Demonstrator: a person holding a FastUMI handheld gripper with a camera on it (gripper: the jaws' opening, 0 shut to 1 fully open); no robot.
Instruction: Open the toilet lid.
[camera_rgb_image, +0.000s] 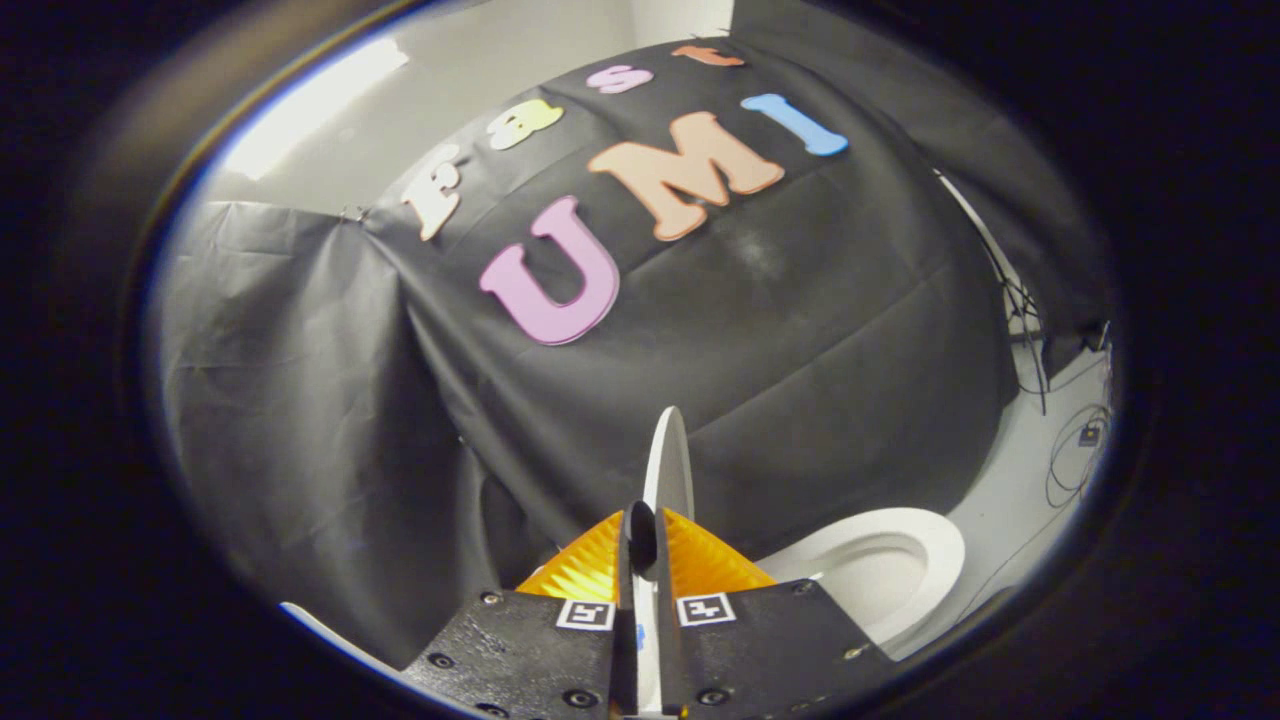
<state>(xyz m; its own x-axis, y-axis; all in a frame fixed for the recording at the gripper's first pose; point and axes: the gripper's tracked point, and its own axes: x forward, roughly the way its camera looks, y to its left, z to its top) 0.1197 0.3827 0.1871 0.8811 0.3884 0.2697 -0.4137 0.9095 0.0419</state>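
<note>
Pale floor (1010, 500): toilet bowl (880, 570) stands on it; thin cables (1075, 465) trail near black cloth wall (800, 330).

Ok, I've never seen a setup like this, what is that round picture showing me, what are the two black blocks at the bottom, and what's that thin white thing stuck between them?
The round picture comes from a fisheye camera that rides on a hand-held gripper and looks forward along its two fingers. A person carries this tool; there is no robot arm. The two black blocks are the bases of the fingers, with small square markers on them.

The thin white thing is the toilet lid, seen edge-on. It stands raised and both fingers press on its edge, so the gripper is shut on it.

Low down beside the fingers is the toilet, its white seat ring and open bowl uncovered. Behind everything hangs the booth's black cloth wall. Past the toilet, the pale floor carries some loose cables.
</note>
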